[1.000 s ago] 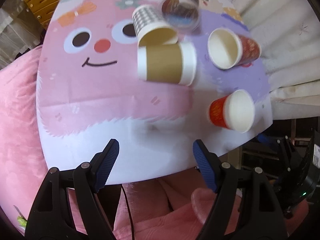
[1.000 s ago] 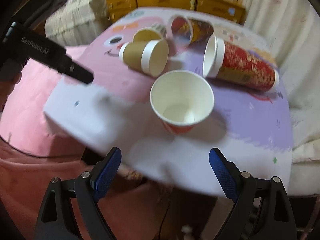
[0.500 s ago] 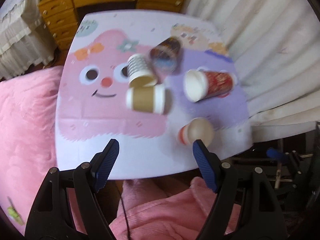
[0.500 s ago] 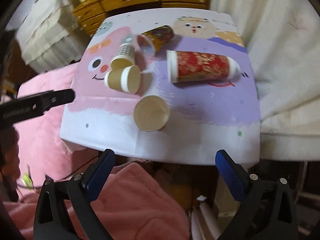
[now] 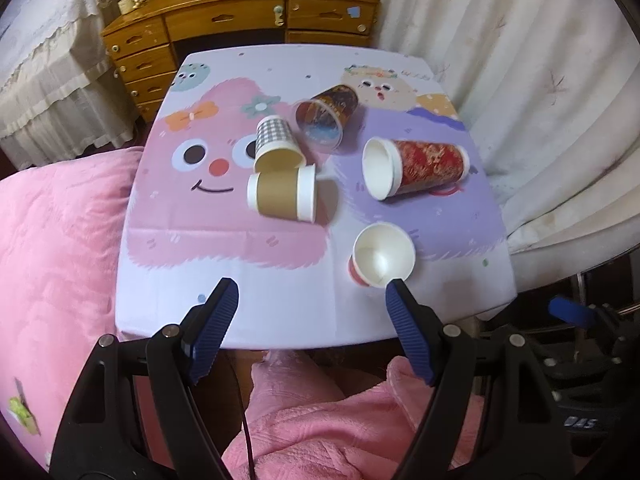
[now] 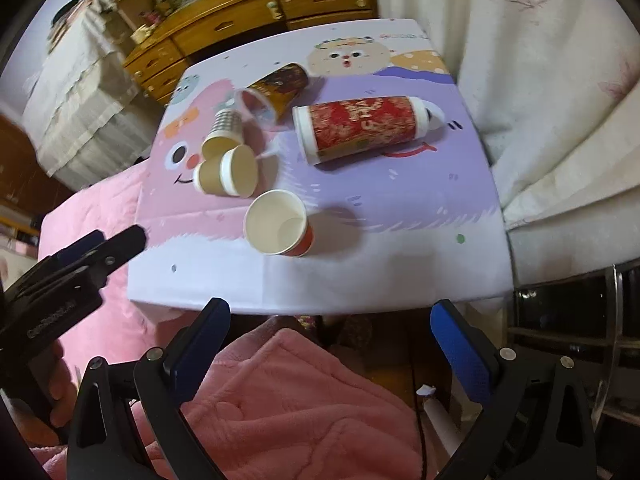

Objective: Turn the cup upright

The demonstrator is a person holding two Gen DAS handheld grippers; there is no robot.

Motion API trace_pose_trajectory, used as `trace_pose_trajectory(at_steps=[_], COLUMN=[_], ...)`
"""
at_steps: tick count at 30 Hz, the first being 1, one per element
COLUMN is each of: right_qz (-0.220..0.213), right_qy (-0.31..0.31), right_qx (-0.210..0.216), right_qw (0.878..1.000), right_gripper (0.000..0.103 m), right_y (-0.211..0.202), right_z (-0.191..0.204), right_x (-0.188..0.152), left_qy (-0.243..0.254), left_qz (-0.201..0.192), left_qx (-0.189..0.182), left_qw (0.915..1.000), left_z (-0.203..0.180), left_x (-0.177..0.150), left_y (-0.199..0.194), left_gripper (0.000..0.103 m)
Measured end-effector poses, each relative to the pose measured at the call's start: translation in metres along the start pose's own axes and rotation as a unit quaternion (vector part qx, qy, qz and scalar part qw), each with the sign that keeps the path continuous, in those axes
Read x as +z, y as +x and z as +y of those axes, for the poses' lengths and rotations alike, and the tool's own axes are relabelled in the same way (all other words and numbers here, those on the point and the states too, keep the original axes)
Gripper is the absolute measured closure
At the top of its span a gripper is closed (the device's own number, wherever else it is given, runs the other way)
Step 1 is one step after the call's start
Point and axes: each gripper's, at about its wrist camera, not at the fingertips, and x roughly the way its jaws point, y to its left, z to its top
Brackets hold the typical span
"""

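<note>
Since paper cups are light and squash easily, we should pinch gently by the wall | left view: our left gripper [image 5: 312,296] spread, empty; small red cup [image 5: 382,254] upright near table [image 5: 280,312] edge; brown cup [image 5: 282,196] lying down | right view: our right gripper [image 6: 326,320] spread, empty; tall red cup [image 6: 360,128] lying down.

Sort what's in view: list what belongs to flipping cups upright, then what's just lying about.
Job:
small red cup, upright
brown cup, on its side
checkered cup, on its side
tall red cup, on its side
dark printed cup, on its side
table

Lying about:
wooden dresser
pink blanket
curtain
</note>
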Motion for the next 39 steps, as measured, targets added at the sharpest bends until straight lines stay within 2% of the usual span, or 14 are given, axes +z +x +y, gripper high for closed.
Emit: trace_pose_trajectory(at_steps=[3, 6, 13, 21, 25, 33, 36, 39], right_qz=[-0.022, -0.042, -0.042, -0.049, -0.040, -0.044, -0.048, -0.052], right_qy=[-0.002, 0.000, -0.016, -0.007, -0.006, -0.017, -0.014, -0.005], right_qx=[0.006, -0.020, -0.023, -0.034, -0.036, -0.043, -0.044, -0.044], right_qw=[1.000, 0.999, 0.999, 0.998, 0.999, 0.998, 0.998, 0.998], right_gripper=[0.002, 0.002, 0.002, 0.002, 0.002, 0.001, 0.001, 0.001], right_y=[-0.005, -0.006, -0.004, 0.004, 0.011, 0.010, 0.007, 0.003], right_z=[-0.001, -0.002, 0.005, 0.006, 0.005, 0.010, 0.010, 0.006], right_x=[-0.001, 0.002, -0.002, -0.002, -0.002, -0.003, -0.004, -0.004], left_qy=[-0.002, -0.012, -0.042, -0.010, 0.002, 0.012, 0.013, 0.014], left_qz=[0.013, 0.010, -0.004, 0.004, 0.006, -0.005, -0.003, -0.001], left_qx=[0.011, 0.024, 0.036, 0.038, 0.040, 0.043, 0.041, 0.037], left_qw=[0.9999, 0.9996, 0.9985, 0.9992, 0.9992, 0.9990, 0.9991, 0.9992], left_z=[-0.003, -0.001, 0.010, -0.001, -0.007, -0.010, -0.009, -0.009], left_x=[-0.009, -0.016, -0.024, -0.025, -0.025, -0.026, -0.026, -0.027], left_y=[0.004, 0.003, 0.001, 0.007, 0.008, 0.003, 0.003, 0.001], left_gripper=[0.029, 0.029, 0.029, 0.029, 0.029, 0.029, 0.018, 0.018])
